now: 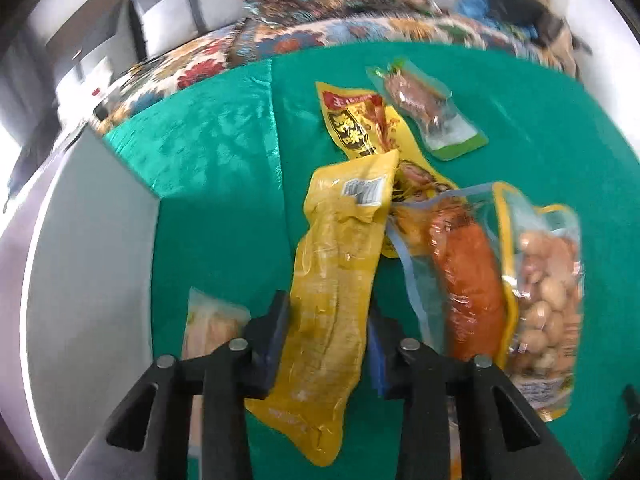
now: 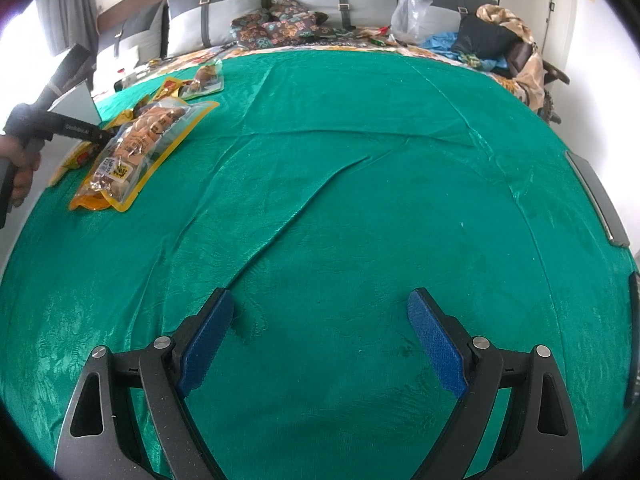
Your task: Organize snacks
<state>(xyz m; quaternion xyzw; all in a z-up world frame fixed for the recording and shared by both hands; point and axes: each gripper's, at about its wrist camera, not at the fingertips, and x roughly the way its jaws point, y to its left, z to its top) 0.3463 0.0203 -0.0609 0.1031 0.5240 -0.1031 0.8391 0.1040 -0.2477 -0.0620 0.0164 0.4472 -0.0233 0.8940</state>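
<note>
We see the left claw (image 1: pixel 328 340) clamped on a long yellow pouch (image 1: pixel 336 280), its pads pressed to the pouch's sides near the lower end. The pouch stretches away from the claw over the green cloth (image 1: pixel 216 184), its far end with a white label resting on another yellow pack (image 1: pixel 360 124). Just beside it lie a sausage pack (image 1: pixel 468 276) and a bag of nuts (image 1: pixel 548 304). Our right claw (image 2: pixel 320 340) stands wide open over bare cloth, holding nothing, well apart from the snacks.
</note>
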